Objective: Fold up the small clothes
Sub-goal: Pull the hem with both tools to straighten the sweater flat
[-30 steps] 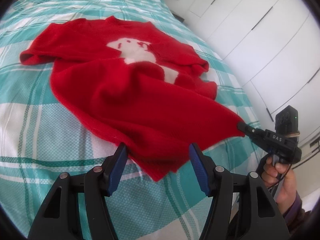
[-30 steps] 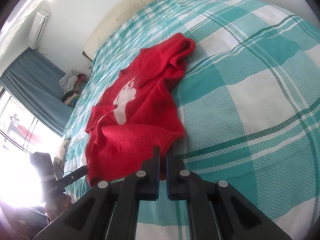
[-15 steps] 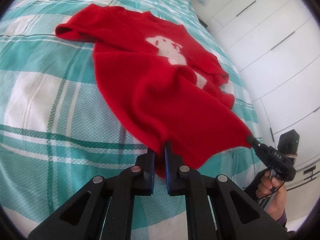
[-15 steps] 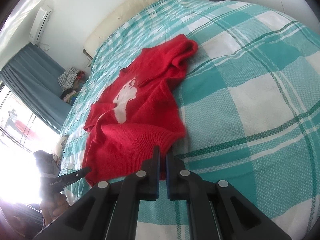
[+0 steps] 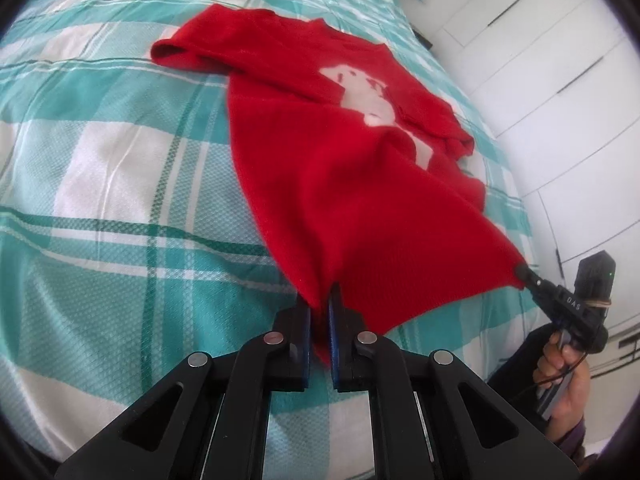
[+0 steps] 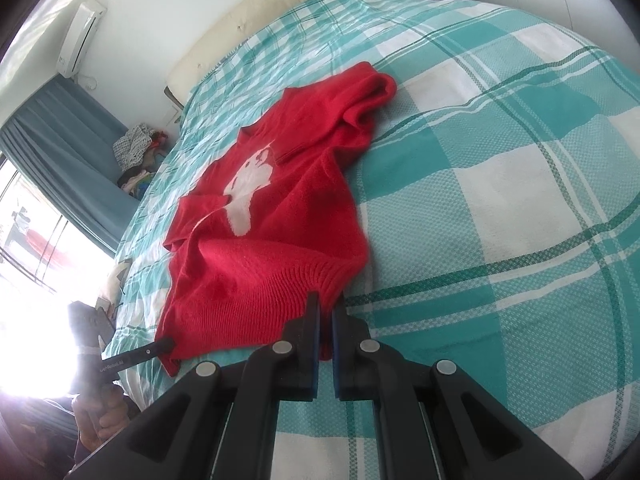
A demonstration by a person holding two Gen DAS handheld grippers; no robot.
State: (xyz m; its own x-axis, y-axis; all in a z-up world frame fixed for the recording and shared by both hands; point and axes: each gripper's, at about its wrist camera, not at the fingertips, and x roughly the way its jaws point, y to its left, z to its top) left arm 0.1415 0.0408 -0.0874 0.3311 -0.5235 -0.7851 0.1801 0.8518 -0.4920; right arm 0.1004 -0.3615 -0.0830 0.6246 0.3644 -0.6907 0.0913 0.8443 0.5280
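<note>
Left tool (image 5: 319, 312), right tool (image 6: 326, 320) each pinching red sweater (image 5: 352, 168) hem corner; you lift, fold toward collar.

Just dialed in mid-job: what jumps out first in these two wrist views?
A bright red sweater with a white animal shape on its chest lies across the teal-and-white checked bedspread, mid-bed. Its bottom hem is pinched at both corners: the left hand-held gripper is shut on the near corner, and the right hand-held gripper is shut on the other. Behind the bed, white cupboard doors fill the right of the left wrist view.
</note>
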